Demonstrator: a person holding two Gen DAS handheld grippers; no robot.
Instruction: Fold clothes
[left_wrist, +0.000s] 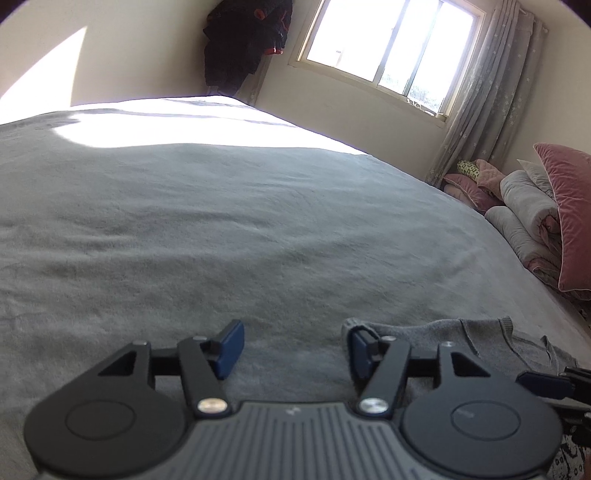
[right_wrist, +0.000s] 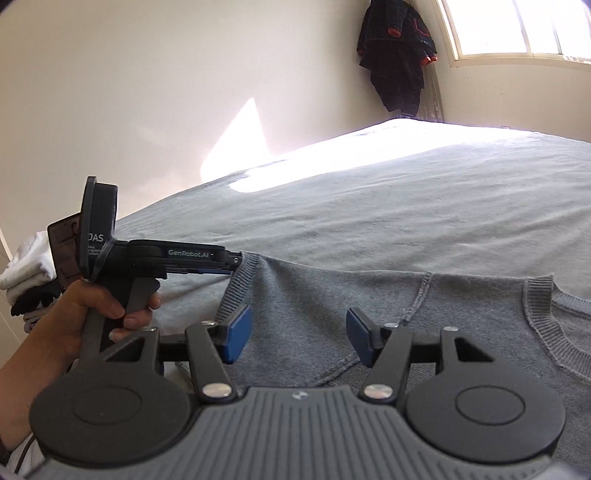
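A grey sweater (right_wrist: 424, 317) lies flat on the near part of the bed (right_wrist: 388, 206), its ribbed neckline toward the right and a ribbed edge at its left end. Beyond it the grey bedcover runs wide and bare to the far edge, where strong sunlight washes out the surface under the window (left_wrist: 388, 40). Along the bed's right edge, in the left wrist view, pink pillows (left_wrist: 565, 214) and a rolled grey quilt (left_wrist: 524, 214) are stacked, well apart from the sweater. Dark clothes (right_wrist: 399, 55) hang in the far corner of the room by the window. Off the bed's left side a stack of folded white and dark clothes (right_wrist: 26, 280) sits behind the person's hand.

The left claw (left_wrist: 295, 349) stands wide, pointing slightly down over the bed's near edge. Its right pad is just at the ribbed left end of the sweater; whether it touches I cannot tell, and nothing is pinched between the pads. In the right wrist view the person's left hand (right_wrist: 92, 314) grips that tool's handle, held roughly level with its tip at the sweater's ribbed edge.

The right claw (right_wrist: 299, 334) is about half open above the middle of the sweater, near a seam, with only cloth seen below the gap and nothing gripped.
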